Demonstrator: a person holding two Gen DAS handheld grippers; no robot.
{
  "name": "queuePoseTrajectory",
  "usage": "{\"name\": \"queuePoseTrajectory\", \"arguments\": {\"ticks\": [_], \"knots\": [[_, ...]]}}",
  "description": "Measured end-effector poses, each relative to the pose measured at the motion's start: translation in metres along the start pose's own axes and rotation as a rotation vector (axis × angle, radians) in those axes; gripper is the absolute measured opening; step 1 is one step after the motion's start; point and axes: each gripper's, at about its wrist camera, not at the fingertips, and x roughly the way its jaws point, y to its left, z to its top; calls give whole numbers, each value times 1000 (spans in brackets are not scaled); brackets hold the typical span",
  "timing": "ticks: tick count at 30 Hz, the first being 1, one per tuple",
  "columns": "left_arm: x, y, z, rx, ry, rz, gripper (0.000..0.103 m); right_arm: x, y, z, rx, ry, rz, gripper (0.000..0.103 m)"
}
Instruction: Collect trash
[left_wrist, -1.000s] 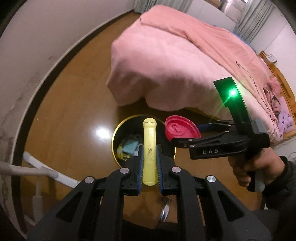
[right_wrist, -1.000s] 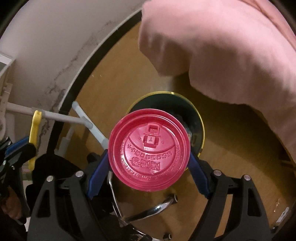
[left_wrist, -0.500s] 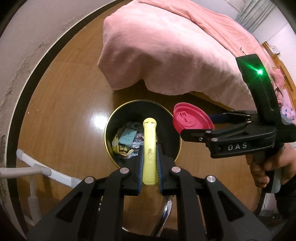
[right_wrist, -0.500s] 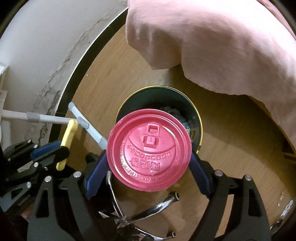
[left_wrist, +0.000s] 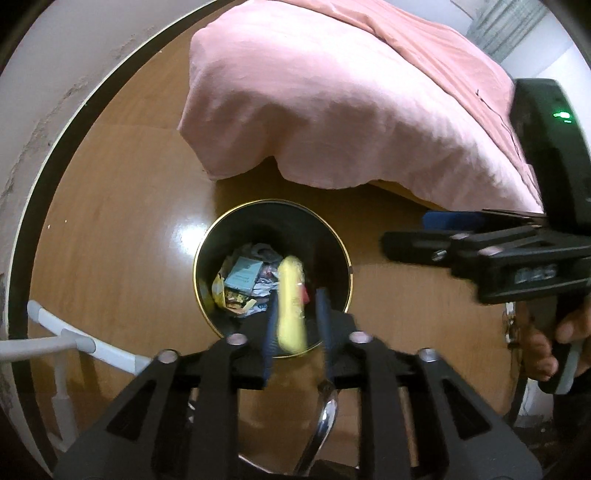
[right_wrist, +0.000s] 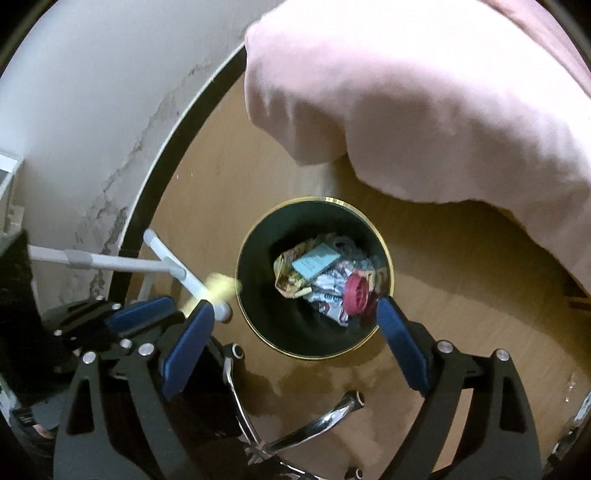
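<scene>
A black bin with a gold rim (left_wrist: 207, 251) (right_wrist: 243, 258) stands on the wooden floor, holding wrappers and paper. My left gripper (left_wrist: 297, 310) hangs over its near edge with jaws opening. A yellow stick (left_wrist: 290, 302), blurred and tilted, is loose between them, with a gap to the right pad. In the right wrist view it shows as a yellow blur (right_wrist: 218, 290). My right gripper (right_wrist: 295, 304) is over the bin, its jaws opening wide with nothing between them. A red cup lid (right_wrist: 356, 290) lies inside the bin on the trash. The right gripper (left_wrist: 424, 236) also shows empty in the left wrist view.
A bed with a pink blanket (left_wrist: 332, 103) overhangs the floor just behind the bin. White tubes of a rack (right_wrist: 162, 258) stand left of it by the wall. A chrome chair leg (right_wrist: 325, 417) lies near me. A person's hand (left_wrist: 543, 347) holds the right gripper.
The left jaws have parted and the yellow stick has slipped loose and tilted. The red lid has left the right gripper and lies in the bin. The right gripper has drawn away to the right.
</scene>
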Motion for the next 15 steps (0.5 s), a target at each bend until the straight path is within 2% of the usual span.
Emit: {"name": "queuePoseTrajectory", "arguments": {"ticks": [1,3,7,9,12,15], "knots": [[-3,0,0,-6,-12,0,59,-7,0,0,1,-15,-1,87],[-13,-3,0,-3,-54,12,71,-24,2,2,-1,-50,2,87],[-49,-11,0,-2,-110,60,82,-54,14,6,-19,-111,5,88],[-78,-17,-1,5,-154,45,90,-74,27,12,-56,-147,1,89],[-134,-29,-9,26,-234,44,92,-112,60,22,-132,-229,-3,92],[-199,-29,-24,5,-329,102,96,-147,113,30,-236,-303,26,95]]}}
